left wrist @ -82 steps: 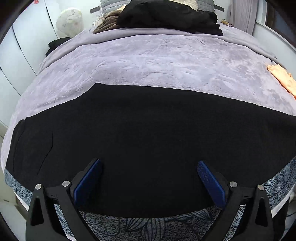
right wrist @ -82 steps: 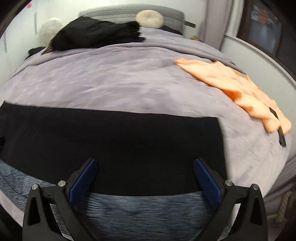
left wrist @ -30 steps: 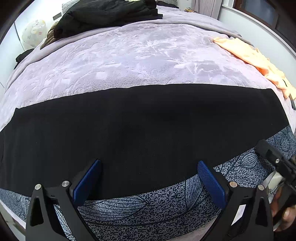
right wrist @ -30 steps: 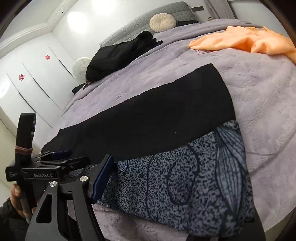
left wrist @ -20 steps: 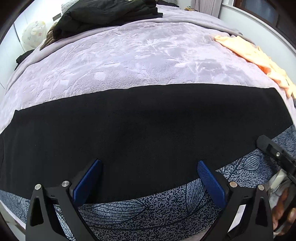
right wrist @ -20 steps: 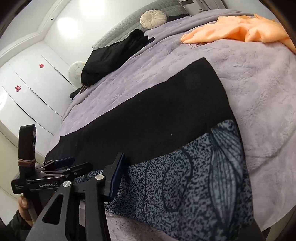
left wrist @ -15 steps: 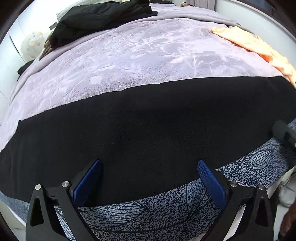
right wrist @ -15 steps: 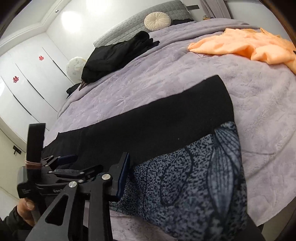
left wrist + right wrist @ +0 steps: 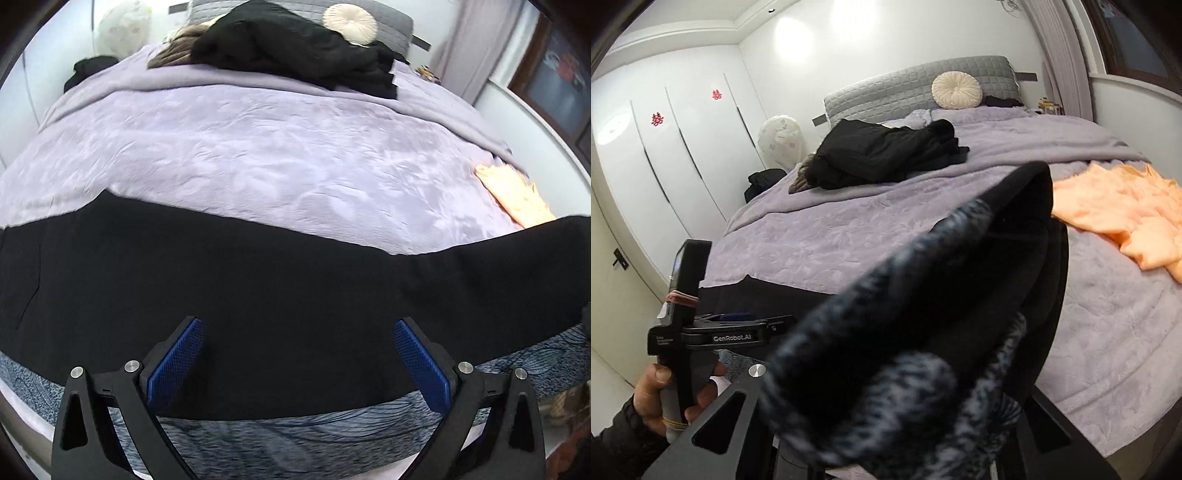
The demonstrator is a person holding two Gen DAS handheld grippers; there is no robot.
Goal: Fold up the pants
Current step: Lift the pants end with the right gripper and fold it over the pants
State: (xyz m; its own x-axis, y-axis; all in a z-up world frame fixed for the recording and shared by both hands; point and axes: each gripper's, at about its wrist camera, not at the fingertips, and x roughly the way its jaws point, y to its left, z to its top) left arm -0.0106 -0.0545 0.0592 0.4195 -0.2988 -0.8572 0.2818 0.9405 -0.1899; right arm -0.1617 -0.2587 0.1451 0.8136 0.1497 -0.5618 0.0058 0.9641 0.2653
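The pants (image 9: 258, 295) are black with a grey-blue leaf-print band along the near edge and lie lengthwise across the near part of the bed. My left gripper (image 9: 295, 354) is open and empty, hovering over their middle; it also shows in the right wrist view (image 9: 735, 321). In the right wrist view the right end of the pants (image 9: 942, 314) is lifted off the bed and bunched close in front of the camera. The cloth covers my right gripper's fingers, so the grip itself is hidden. In the left wrist view that end (image 9: 554, 240) rises at the far right.
The bed has a lilac blanket (image 9: 258, 147). A pile of black clothes (image 9: 295, 51) and a round cream cushion (image 9: 956, 90) lie near the grey headboard. An orange garment (image 9: 1126, 210) lies on the right side. White wardrobe doors (image 9: 665, 166) stand to the left.
The right end of the pants has come up off the bed with my right gripper and now fills its view. My left gripper has swung left over the pants, still open.
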